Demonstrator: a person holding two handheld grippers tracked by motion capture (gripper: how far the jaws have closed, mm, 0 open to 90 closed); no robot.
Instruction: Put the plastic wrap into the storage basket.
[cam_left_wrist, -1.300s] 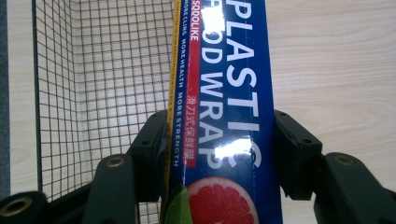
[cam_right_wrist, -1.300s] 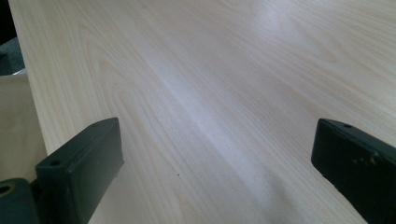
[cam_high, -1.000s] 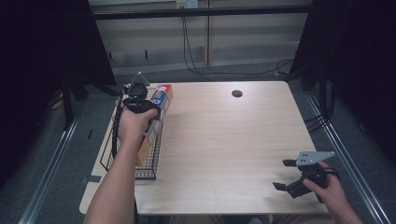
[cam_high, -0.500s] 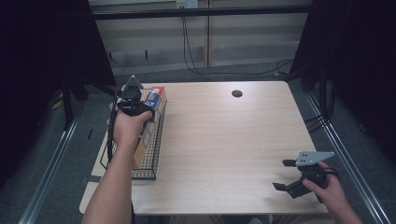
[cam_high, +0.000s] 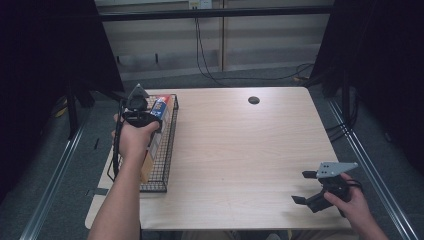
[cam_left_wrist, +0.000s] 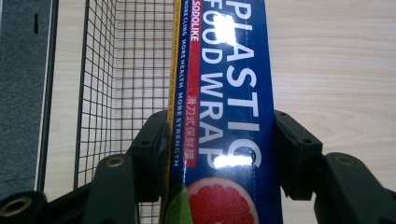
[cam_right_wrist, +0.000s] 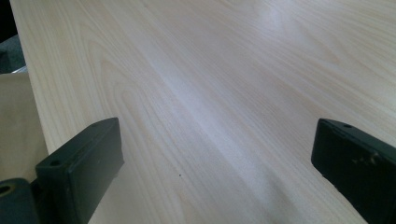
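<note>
Two grippers are at work over one wooden table (cam_high: 240, 150). Nearest, at the table's near right corner, the right gripper (cam_high: 305, 189) hovers just above the bare wood with its jaws spread wide and nothing between them. Farther off at the left edge stands one black wire basket (cam_high: 167, 150), long and narrow, running away from the person. Above it the left gripper (cam_high: 150, 111) is clamped on one plastic wrap box (cam_left_wrist: 224, 116), a pad pressing each long side. The box is blue with white lettering and a grapefruit picture; its long axis lies along the basket's length, pointing away from the person, over the basket's right wall. A brown item (cam_high: 148, 167) lies in the basket's near end. Beyond, one small dark round hole (cam_high: 253, 100) marks the table's far side.
</note>
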